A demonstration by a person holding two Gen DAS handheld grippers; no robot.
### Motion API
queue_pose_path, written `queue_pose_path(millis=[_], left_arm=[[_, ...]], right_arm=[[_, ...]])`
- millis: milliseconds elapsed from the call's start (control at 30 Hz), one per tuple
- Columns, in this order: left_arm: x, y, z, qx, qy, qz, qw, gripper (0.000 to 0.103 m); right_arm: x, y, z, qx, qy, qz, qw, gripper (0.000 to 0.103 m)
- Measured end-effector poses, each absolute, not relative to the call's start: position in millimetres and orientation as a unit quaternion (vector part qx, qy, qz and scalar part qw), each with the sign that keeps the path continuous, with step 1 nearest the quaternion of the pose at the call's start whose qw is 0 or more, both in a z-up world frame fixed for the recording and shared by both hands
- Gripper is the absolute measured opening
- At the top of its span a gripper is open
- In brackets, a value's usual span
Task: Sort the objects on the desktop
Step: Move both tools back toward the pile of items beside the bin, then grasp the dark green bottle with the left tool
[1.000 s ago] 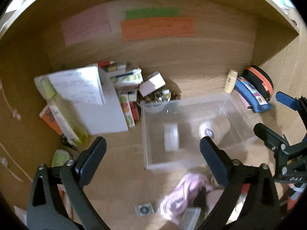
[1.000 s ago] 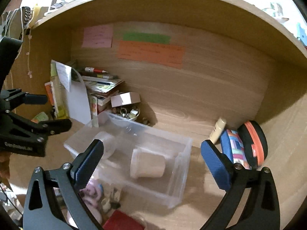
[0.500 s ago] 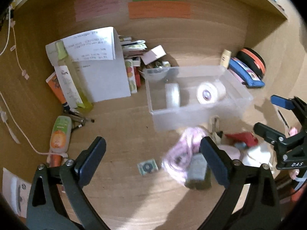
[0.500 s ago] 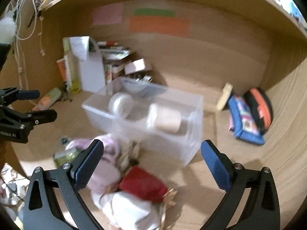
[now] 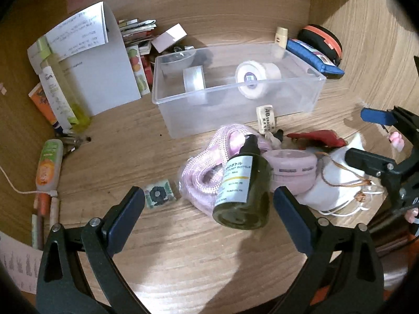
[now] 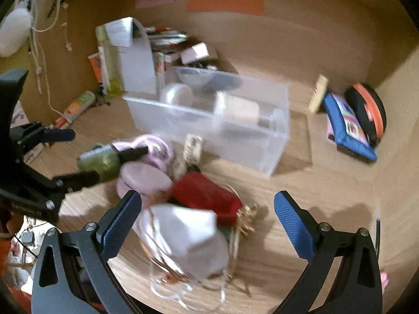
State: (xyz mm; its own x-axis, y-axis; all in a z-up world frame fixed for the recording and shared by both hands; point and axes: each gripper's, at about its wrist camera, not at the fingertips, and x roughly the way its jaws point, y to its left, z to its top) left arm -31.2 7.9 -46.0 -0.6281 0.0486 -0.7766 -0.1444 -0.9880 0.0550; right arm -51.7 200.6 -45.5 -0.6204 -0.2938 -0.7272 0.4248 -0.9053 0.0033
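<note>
The clear plastic bin (image 5: 235,99) is a smooth, straight-walled rectangular box on the wood-grain desk (image 5: 183,274). Inside it lie a translucent tape roll (image 5: 194,81) standing on edge and a fat white roll (image 5: 252,79) on its side. Just in front of the bin, a small cream eraser block (image 5: 266,119) leans against its near wall. Nearer than that sits a heap: a coiled pink braided cord (image 5: 209,164), a dark olive glossy pump bottle (image 5: 243,188) lying across the cord with its black nozzle towards the bin, a round pale-pink lidded case (image 5: 293,167) touching the bottle, a crumpled red pouch (image 5: 319,137), and a soft white drawstring bag (image 6: 188,238).

The left gripper (image 5: 209,225) hangs above the bottle's base, jaws spread wide and holding nothing. The right gripper (image 6: 207,225) hovers over the white bag, likewise spread wide and empty. Its view is motion-blurred. Right of the bin rest a blue fabric pouch (image 5: 314,57) and a black oval case with orange trim (image 5: 324,40).
</note>
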Motion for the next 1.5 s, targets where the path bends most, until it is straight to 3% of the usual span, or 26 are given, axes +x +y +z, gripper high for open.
queue_pose_path(millis=[267,400,467,667,867,933,1133,1367,1400,1467,1500], left_arm=[[-40.3,14.4,-52.2,-0.422,0.066,0.903,0.049,0.099],[-45.4,16.7,-53.1,-0.422,0.064,0.903,0.051,0.096],[-47.9,16.6,-53.0,-0.422,0.060,0.903,0.054,0.095],[-57.6,18.3,-61.9,-0.444,0.059,0.892,0.060,0.059],[-58.3,8.8,-60.7,-0.439,0.036,0.896,0.048,0.043],[-59.0,4.6,-58.7,-0.439,0.024,0.897,0.047,0.041],[-57.9,-5.3,-56.3,-0.432,0.016,0.901,0.032,0.041],[-50.0,-14.8,-42.5,-0.412,0.007,0.911,0.028,0.041],[-48.8,-15.2,-39.6,-0.408,0.006,0.912,0.029,0.041],[-46.5,-15.6,-35.4,-0.402,0.001,0.915,0.032,0.041],[-45.3,-15.2,-33.6,-0.399,-0.001,0.916,0.033,0.041]], right_arm=[[-85.1,208.0,-52.1,0.422,0.051,-0.878,0.220,0.099],[-105.2,205.1,-73.5,0.468,0.047,-0.850,0.235,0.074],[-108.0,207.5,-81.9,0.480,0.029,-0.843,0.242,0.071],[-106.7,205.0,-82.4,0.468,0.041,-0.849,0.243,0.062],[-108.3,203.5,-80.9,0.452,0.064,-0.858,0.235,0.042],[-108.9,205.7,-81.6,0.448,0.069,-0.862,0.228,0.028],[-106.7,208.2,-78.6,0.432,0.082,-0.872,0.214,0.008],[-111.7,227.2,-64.4,0.436,0.064,-0.877,0.189,0.006],[-114.1,229.5,-64.6,0.447,0.057,-0.874,0.183,0.009],[-120.5,230.1,-67.4,0.471,0.043,-0.859,0.196,0.026],[-123.3,230.1,-68.4,0.474,0.039,-0.857,0.198,0.039]])
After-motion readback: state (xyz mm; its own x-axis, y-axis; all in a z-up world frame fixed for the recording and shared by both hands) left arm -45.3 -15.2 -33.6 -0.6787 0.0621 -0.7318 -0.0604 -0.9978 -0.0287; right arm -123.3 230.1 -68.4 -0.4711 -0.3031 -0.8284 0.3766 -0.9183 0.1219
